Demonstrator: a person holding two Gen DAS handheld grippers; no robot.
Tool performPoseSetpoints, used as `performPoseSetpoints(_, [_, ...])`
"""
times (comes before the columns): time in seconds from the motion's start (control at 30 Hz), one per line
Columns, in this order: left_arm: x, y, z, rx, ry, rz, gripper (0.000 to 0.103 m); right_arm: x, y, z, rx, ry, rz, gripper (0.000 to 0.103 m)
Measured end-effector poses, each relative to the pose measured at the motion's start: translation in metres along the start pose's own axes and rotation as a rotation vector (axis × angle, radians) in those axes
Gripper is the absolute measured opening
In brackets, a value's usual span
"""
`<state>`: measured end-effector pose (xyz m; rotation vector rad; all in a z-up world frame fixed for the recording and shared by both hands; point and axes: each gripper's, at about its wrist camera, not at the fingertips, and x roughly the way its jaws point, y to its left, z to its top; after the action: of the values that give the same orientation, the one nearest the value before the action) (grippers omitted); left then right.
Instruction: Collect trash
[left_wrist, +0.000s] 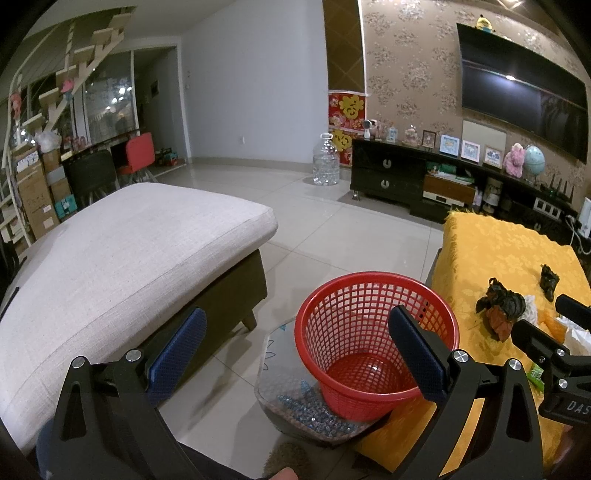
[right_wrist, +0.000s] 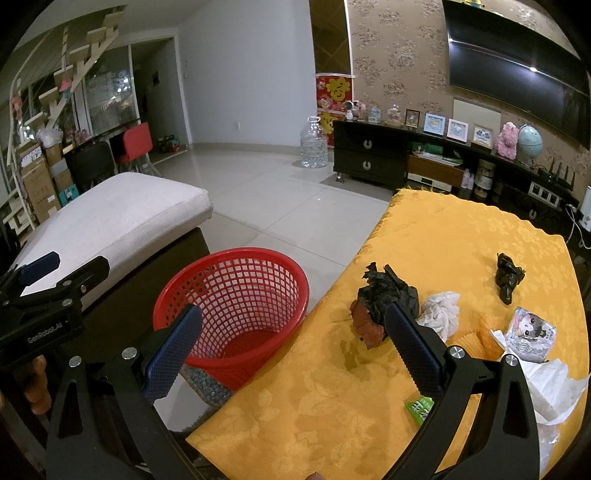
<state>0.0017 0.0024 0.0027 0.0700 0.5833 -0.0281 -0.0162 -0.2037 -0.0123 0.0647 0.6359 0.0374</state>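
A red mesh basket (left_wrist: 373, 339) (right_wrist: 236, 306) stands on the floor beside a table with a yellow cloth (right_wrist: 424, 258) (left_wrist: 491, 251). On the cloth lie a black and brown crumpled wad (right_wrist: 380, 302) (left_wrist: 502, 306), a small black wad (right_wrist: 508, 275) (left_wrist: 548, 278), a white tissue ball (right_wrist: 441, 310), a printed wrapper (right_wrist: 530, 328), white paper (right_wrist: 550, 387) and a green scrap (right_wrist: 419, 406). My left gripper (left_wrist: 295, 354) is open above the basket, empty. My right gripper (right_wrist: 291, 350) is open over the table's near edge, empty.
A grey cushioned ottoman (left_wrist: 122, 258) sits left of the basket. A clear box of blue beads (left_wrist: 306, 410) lies under the basket. A black TV cabinet (left_wrist: 388, 173), a water jug (left_wrist: 325, 160) and open tiled floor (left_wrist: 314, 221) lie beyond.
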Motion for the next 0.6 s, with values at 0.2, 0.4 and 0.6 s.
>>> performPoseSetpoints(0.2, [0.0001, 0.0000, -0.0001, -0.001, 0.000, 0.000, 0.095, 0.0000, 0.0003, 0.0000, 0.000, 0.000, 0.000, 0.096])
performPoseSetpoints(0.4, [0.0002, -0.0001, -0.0003, 0.000, 0.000, -0.001, 0.095, -0.0003, 0.0001, 0.0001, 0.002, -0.002, -0.002, 0.096])
performPoseSetpoints(0.6, [0.0011, -0.0018, -0.0025, 0.002, 0.001, -0.005, 0.095, -0.0042, -0.0068, -0.0028, 0.009, -0.002, -0.014, 0.096])
